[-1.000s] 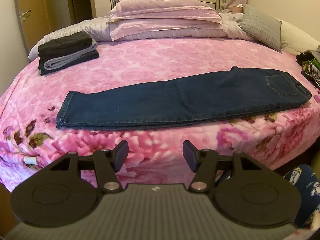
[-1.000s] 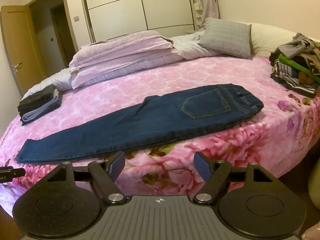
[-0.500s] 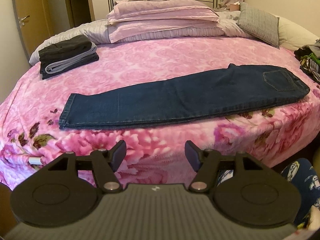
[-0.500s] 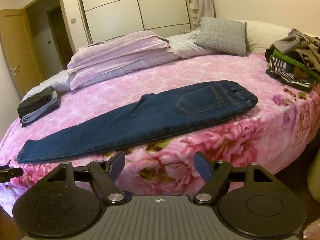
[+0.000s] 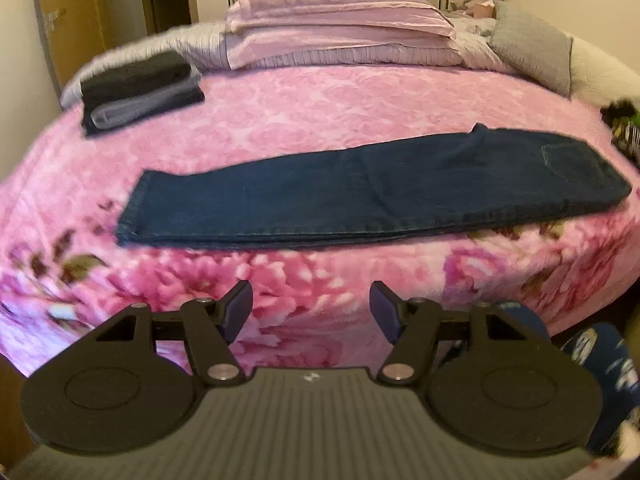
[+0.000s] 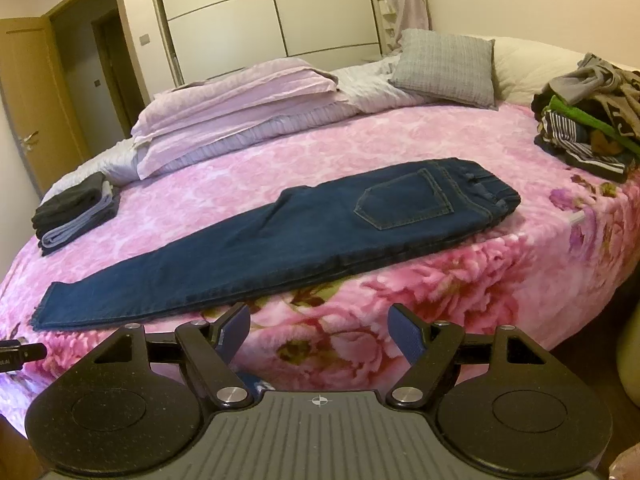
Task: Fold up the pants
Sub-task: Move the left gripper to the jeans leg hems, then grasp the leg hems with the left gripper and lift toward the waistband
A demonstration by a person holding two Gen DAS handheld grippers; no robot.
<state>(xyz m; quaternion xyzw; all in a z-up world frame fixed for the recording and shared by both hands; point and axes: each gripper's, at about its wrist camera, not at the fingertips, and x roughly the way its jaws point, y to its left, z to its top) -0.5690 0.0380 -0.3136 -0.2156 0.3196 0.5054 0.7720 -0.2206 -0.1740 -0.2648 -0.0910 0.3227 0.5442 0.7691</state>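
Dark blue jeans (image 5: 360, 196) (image 6: 280, 244) lie flat on the pink floral bed, folded lengthwise leg on leg, hems at the left and waistband with a back pocket at the right. My left gripper (image 5: 311, 312) is open, hanging short of the bed's near edge below the jeans' middle, holding nothing. Open too, my right gripper (image 6: 319, 330) hovers in front of the near edge under the thigh part, apart from the fabric.
A stack of folded dark and grey clothes (image 5: 136, 94) (image 6: 76, 214) sits at the far left of the bed. Pink and grey pillows (image 6: 248, 112) lie at the back. A heap of unfolded clothes (image 6: 592, 120) rests at the right edge. The pink blanket (image 5: 320, 120) covers the bed.
Both grippers have risen slightly and drawn nearer the bed; the jeans appear lower and larger in view. The jeans themselves have not moved, and both jaws stay open.
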